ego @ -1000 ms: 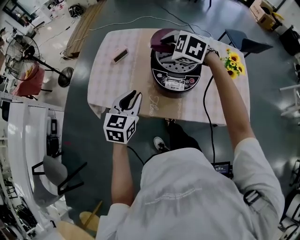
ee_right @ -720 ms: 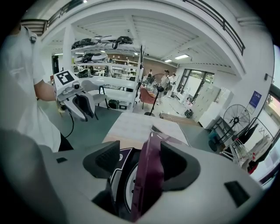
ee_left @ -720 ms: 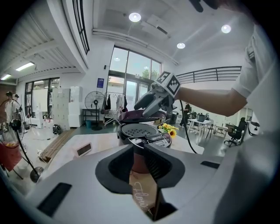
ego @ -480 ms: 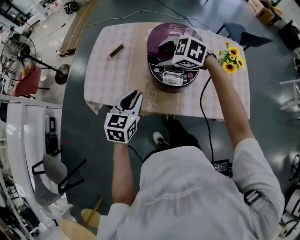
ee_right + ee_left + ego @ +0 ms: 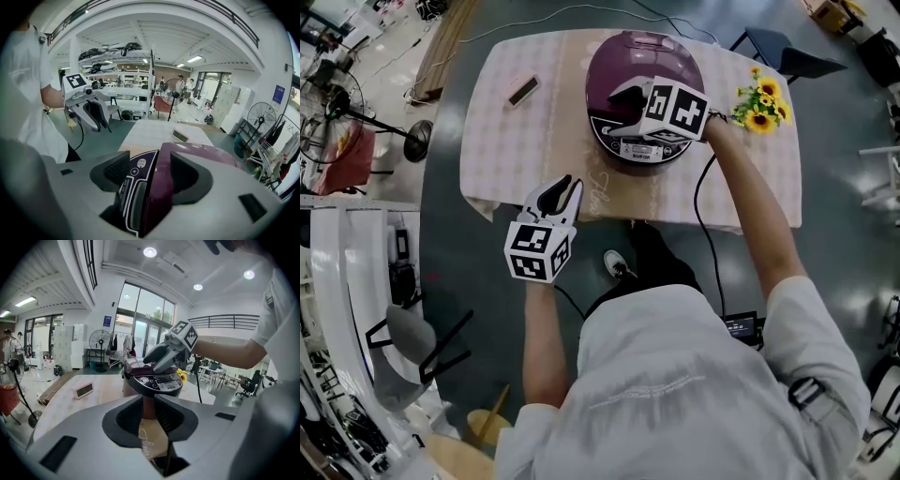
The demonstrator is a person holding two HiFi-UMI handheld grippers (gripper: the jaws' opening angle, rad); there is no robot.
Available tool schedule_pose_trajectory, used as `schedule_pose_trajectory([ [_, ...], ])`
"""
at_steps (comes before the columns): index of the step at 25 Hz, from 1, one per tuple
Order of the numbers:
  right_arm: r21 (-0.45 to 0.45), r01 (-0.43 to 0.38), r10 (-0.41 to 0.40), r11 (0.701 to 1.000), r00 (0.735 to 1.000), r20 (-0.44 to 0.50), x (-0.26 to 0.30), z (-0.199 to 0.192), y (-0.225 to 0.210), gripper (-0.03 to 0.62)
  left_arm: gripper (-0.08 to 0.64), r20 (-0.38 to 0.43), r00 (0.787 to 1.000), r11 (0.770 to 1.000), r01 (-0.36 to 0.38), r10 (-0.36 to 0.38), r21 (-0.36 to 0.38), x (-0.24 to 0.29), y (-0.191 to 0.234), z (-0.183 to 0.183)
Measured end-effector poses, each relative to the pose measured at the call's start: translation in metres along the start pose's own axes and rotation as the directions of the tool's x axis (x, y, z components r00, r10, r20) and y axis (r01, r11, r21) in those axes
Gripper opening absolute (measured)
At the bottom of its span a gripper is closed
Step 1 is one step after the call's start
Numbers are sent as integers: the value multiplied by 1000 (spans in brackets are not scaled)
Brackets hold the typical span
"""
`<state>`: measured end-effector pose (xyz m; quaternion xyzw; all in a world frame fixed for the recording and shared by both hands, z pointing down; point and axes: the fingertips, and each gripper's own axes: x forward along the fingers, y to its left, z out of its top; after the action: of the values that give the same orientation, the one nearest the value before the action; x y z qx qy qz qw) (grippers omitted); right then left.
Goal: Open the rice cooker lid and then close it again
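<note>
Overhead, the rice cooker (image 5: 609, 131) sits far-centre on the table (image 5: 506, 141), its purple domed lid (image 5: 642, 52) down. Left gripper (image 5: 149, 401) view: jaws narrow, empty. Right gripper (image 5: 150, 171) view: wide jaws, just closing, straddle the lid's front edge beside the black control panel (image 5: 133, 183)

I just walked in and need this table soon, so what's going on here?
A person is working a rice cooker with a handheld gripper in each hand. The right gripper sits over the front edge of the purple lid, which is down on the cooker. Its jaws have just been closing, with the lid's edge between them, apparently not clamped yet. The left gripper hovers empty, jaws slightly apart, above the table's near edge.
</note>
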<state>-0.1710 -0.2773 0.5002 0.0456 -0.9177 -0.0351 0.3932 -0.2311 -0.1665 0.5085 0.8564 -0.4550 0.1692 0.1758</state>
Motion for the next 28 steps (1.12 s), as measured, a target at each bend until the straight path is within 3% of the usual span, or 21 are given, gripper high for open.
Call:
schedule_pose_trajectory([
  [7, -35, -24, 25, 999, 999, 31, 6, -8, 13, 289, 86, -23, 1000, 1000, 16, -16, -19, 8, 1, -10],
  [13, -96, -53, 52, 994, 999, -13, 9, -18, 22, 302, 86, -37, 999, 999, 15, -16, -36, 11, 3, -16],
  [28, -66, -60, 60, 996, 998, -5, 13, -17, 21, 310, 86, -42, 997, 996, 57, -60, -72, 20, -11, -27],
])
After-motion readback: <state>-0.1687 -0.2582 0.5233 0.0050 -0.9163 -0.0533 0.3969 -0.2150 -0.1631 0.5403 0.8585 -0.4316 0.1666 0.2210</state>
